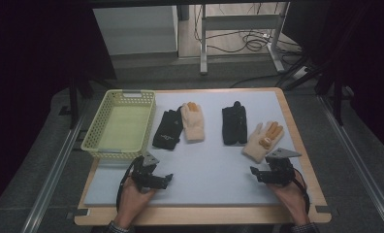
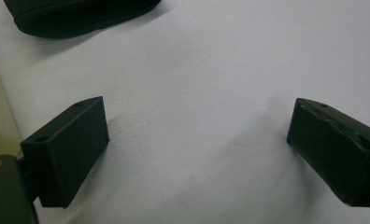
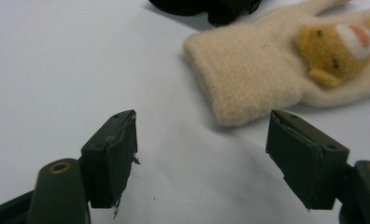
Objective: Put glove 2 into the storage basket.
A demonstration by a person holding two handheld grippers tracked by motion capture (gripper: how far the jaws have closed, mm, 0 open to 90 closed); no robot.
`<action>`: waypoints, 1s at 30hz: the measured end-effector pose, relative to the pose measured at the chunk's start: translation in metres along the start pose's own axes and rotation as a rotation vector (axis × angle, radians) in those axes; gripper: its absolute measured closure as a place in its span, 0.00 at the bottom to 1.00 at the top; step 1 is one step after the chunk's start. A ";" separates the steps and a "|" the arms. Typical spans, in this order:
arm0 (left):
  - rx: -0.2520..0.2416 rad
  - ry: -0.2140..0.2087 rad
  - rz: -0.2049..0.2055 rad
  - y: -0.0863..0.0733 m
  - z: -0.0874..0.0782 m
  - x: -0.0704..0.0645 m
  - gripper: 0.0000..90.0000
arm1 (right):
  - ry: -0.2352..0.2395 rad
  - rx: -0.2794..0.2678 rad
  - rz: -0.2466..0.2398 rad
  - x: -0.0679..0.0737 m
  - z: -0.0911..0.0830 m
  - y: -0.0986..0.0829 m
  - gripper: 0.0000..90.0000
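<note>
Gloves lay in two pairs on the pale mat, none yet moved. At the left sat a black glove with a cream glove touching its right edge; further right lay a second black glove, and just beside it a second cream glove bearing a small yellow animal patch. A yellow basket stood at the mat's left edge, and as far as we could see it held nothing.

We held the left gripper low over bare mat, near the basket's front corner. Its jaws stood wide apart with nothing between them; in the left gripper view the cuff of the nearest black glove lay well beyond the tips.

We held the right gripper near the cuff of the patched cream glove. Its jaws were likewise spread wide and empty; in the right gripper view that cuff lay just ahead of the tips, slightly to their right, not yet between them.

We judged the work to be the gathering of the gloves into the basket, and to be at its very start: all four gloves remained on the mat, apart from both grippers. The right gripper appeared closest to a first grasp, at the cream cuff. Everything, by this reading, was left to do.
</note>
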State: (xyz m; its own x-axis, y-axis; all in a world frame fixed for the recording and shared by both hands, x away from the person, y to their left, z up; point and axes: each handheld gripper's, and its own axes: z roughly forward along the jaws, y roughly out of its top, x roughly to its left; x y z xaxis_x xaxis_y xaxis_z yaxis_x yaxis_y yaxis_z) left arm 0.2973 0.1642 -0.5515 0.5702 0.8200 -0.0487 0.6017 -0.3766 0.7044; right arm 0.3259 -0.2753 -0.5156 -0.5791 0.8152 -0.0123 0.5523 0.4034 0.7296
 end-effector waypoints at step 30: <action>-0.001 0.000 0.000 0.000 0.000 0.000 0.06 | -0.005 -0.001 -0.003 -0.031 0.051 0.089 0.62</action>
State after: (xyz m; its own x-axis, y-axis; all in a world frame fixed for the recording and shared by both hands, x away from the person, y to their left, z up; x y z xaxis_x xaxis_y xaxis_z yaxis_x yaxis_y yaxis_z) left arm 0.2972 0.1642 -0.5515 0.5698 0.8203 -0.0489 0.6016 -0.3759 0.7049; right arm 0.4235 -0.2436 -0.4850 -0.5773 0.8163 -0.0180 0.5504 0.4053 0.7300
